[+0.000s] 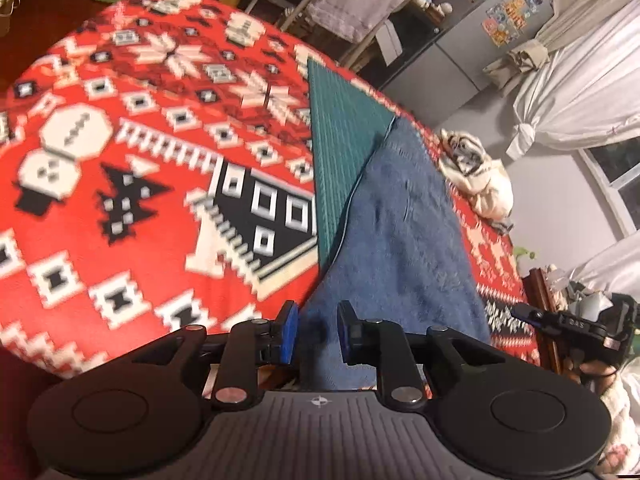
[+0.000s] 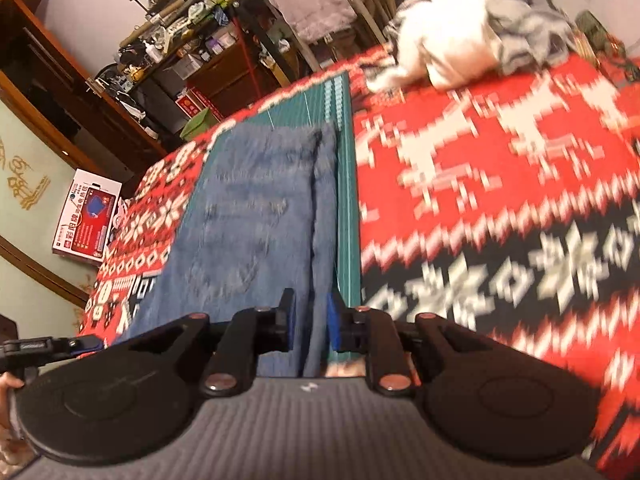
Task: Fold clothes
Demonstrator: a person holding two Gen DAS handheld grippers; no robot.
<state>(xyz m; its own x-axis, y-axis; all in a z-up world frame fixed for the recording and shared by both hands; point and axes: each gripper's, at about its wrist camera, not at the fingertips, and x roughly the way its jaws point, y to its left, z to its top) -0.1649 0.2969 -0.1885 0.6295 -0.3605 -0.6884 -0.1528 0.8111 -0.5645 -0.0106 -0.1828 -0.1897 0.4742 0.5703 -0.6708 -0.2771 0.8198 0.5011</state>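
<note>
Left gripper (image 1: 318,334) fingers spread at the near left corner of the blue jeans (image 1: 404,232), which run lengthwise straight away over the green mat (image 1: 340,120) on the red blanket (image 1: 120,160); right gripper (image 2: 311,326) straddles their near right edge, unclosed, equally near.

Your left gripper (image 1: 318,334) is hiding the near edge of the blue jeans (image 1: 400,240), so you cannot tell whether the pads are touching cloth. Motion is blurring the red patterned blanket (image 2: 500,200) in both views. The jeans are covering most of the green mat (image 1: 340,128). The frame is cropping your right gripper (image 1: 560,324) at the left view's edge.
</note>
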